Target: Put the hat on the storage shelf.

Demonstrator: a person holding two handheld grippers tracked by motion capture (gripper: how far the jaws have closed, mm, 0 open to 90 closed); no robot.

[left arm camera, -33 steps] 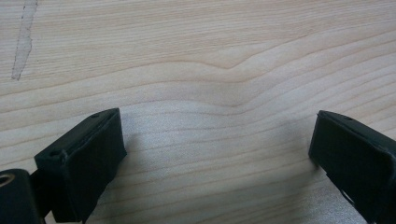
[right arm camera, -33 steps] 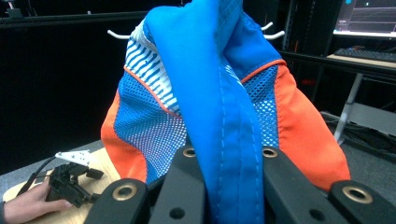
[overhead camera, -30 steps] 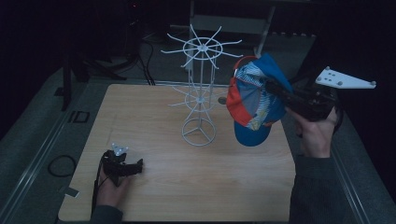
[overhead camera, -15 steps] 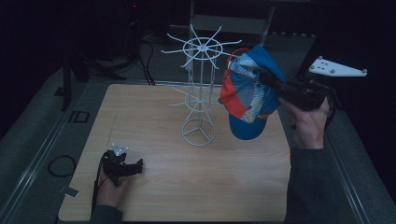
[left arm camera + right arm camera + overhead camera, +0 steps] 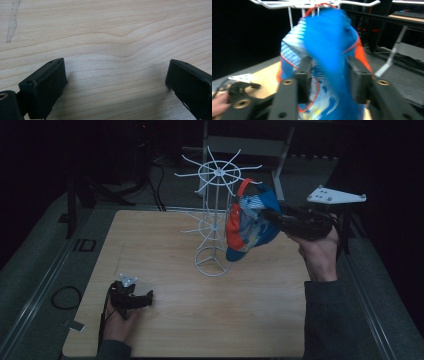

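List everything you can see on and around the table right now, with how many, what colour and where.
Cap: one, blue, orange and white, hanging at the rack's upper arms, between the right gripper's jaws.
Wire rack: one, white, standing mid-table with spoked arms at two levels and a ring base.
Table: one, light wood, centre of the high view.
Cable loop: one, dark, on the grey floor left of the table.
Metal frame: one, grey, behind the table.
Left gripper: one, black, resting on the table's near left, jaws open on bare wood.
Right gripper: one, black with a grey plate, raised at the right; jaws have just been opening, cap between them.
Hands: two, each holding a gripper.
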